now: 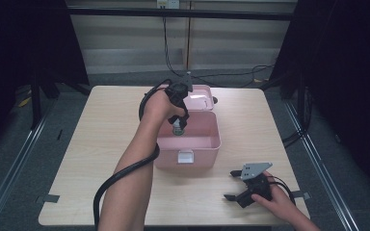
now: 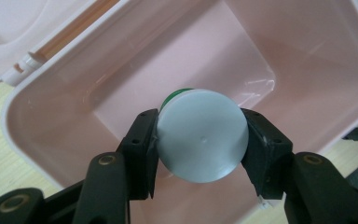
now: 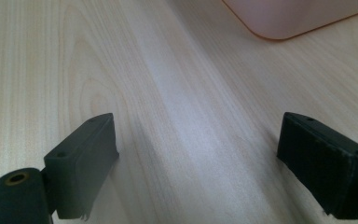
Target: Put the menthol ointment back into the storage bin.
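Black jaws of the left gripper (image 2: 200, 140) stood closest to the lens in the left gripper view, pinched on either side of a small bottle with a pale grey round cap (image 2: 201, 135); a sliver of green showed behind the cap's upper left edge. The clamp sat across the cap's width, one pad on each side, so the bottle hung beneath the jaws and could be lowered straight down. Directly under and beyond the jaws lay the open pink storage box (image 2: 51, 140), its bare floor visible past the cap. Judging by this alignment, the bottle was being set into the box, not yet resting on the floor.

From where I stood — the high view — the left forearm (image 1: 130, 168) reached forward and up over the box's near wall, wrist bent so the left gripper (image 1: 179, 126) pointed down into the cavity. The hinged lid (image 1: 200, 98) lay folded back behind the gripper, clear of the descent path. A black cable trailed from the gripper along the arm.

Off to the right of that gripper and nearer the person, the right gripper (image 1: 236, 188) rested low on the wooden table (image 1: 101, 125), held by the right hand (image 1: 279, 202). Its jaws were spread wide with nothing between them — the right gripper view showed bare wood grain in the gap and a corner of the pink box ahead at upper right. This idle, parked pose kept it out of the left arm's way.
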Demonstrator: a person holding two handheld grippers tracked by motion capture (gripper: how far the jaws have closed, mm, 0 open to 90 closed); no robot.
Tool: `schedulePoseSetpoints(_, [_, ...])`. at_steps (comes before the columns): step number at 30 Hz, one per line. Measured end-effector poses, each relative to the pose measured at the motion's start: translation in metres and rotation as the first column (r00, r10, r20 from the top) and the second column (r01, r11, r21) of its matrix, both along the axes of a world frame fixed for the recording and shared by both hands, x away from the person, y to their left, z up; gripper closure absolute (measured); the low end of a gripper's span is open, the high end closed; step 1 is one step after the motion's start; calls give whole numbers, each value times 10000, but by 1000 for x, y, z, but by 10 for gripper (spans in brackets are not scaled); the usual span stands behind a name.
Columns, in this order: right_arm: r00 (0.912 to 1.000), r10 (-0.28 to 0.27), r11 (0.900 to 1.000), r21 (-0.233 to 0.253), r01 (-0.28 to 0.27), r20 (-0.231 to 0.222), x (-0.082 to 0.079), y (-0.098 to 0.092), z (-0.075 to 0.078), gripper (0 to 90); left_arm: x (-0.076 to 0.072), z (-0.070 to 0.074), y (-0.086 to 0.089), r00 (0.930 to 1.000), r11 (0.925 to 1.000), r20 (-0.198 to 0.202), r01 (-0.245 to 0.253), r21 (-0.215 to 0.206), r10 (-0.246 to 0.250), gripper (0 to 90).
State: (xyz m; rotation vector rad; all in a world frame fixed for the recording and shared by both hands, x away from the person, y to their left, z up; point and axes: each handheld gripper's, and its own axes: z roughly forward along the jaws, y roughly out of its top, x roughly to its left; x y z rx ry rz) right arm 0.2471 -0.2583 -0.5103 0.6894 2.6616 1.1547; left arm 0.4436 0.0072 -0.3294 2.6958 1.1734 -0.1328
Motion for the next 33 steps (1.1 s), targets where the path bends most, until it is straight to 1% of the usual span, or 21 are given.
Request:
schedulePoseSetpoints(3, [10000,0,10000,-2,0,2,0,0,0,112,2,-3,-1,10000,10000,-7,-72,57,72,502])
schedulePoseSetpoints(4, [10000,9,10000,-11,-9,7,0,0,0,112,3,-7,-2,9999,10000,-87,-63,52,64,502])
schedulePoseSetpoints(5, [10000,0,10000,-9,0,-5,0,0,0,112,3,-8,-3,9998,9998,-105,-193,26,193,502])
schedulePoseSetpoints(7, [10000,9,10000,-11,-9,7,0,0,0,112,5,-11,-3,9999,9999,9,-135,74,134,502])
schedulePoseSetpoints(9, [10000,7,10000,-8,-7,60,0,0,0,112,6,-14,-5,9996,9996,-16,-288,73,288,502])
schedulePoseSetpoints(11, [10000,15,10000,-8,-15,68,0,0,0,112,7,-15,-5,9997,9997,-6,-232,58,232,502])
schedulePoseSetpoints(12, [10000,4,10000,-8,-4,60,0,0,0,112,7,-18,-6,9991,9991,-43,-423,38,423,502])
schedulePoseSetpoints(13, [10000,20,10000,-16,-20,80,0,0,0,112,8,-19,-7,9995,9994,20,-321,120,320,502])
schedulePoseSetpoints(14, [10000,24,10000,-14,-24,80,0,0,0,112,9,-21,-7,9995,9994,31,-324,128,323,502])
schedulePoseSetpoints(17, [10000,19,10000,-14,-19,80,0,0,0,112,12,-27,-8,9986,9984,71,-526,190,525,502])
schedulePoseSetpoints(19, [10000,22,10000,-15,-22,82,0,0,0,112,12,-28,-8,9983,9982,44,-586,112,586,502])
schedulePoseSetpoints(20, [10000,22,10000,-15,-22,82,0,0,0,112,13,-30,-8,9975,9974,55,-702,143,702,502])
schedulePoseSetpoints(21, [10000,18,10000,-16,-18,80,0,0,0,112,14,-34,-9,9963,9962,150,-852,173,849,502])
schedulePoseSetpoints(23, [10000,19,10000,-15,-19,81,0,0,0,112,15,-35,-8,9963,9961,149,-851,212,848,502])
schedulePoseSetpoints(27, [10000,19,10000,-15,-18,80,0,0,0,112,17,-41,-8,9955,9955,149,-939,158,937,502])
schedulePoseSetpoints(28, [10000,17,10000,-16,-17,80,0,0,0,112,18,-44,-8,9939,9939,151,-1093,123,1092,502])
schedulePoseSetpoints(29, [10000,19,10000,-16,-19,82,0,0,0,112,18,-44,-8,9939,9939,151,-1093,123,1092,502])
schedulePoseSetpoints(31, [10000,20,10000,-15,-20,80,0,0,0,112,20,-50,-9,9926,9926,219,-1199,189,1195,502])
schedulePoseSetpoints(33, [10000,20,10000,-13,-20,80,0,0,0,112,20,-52,-9,9923,9923,243,-1222,189,1217,502])
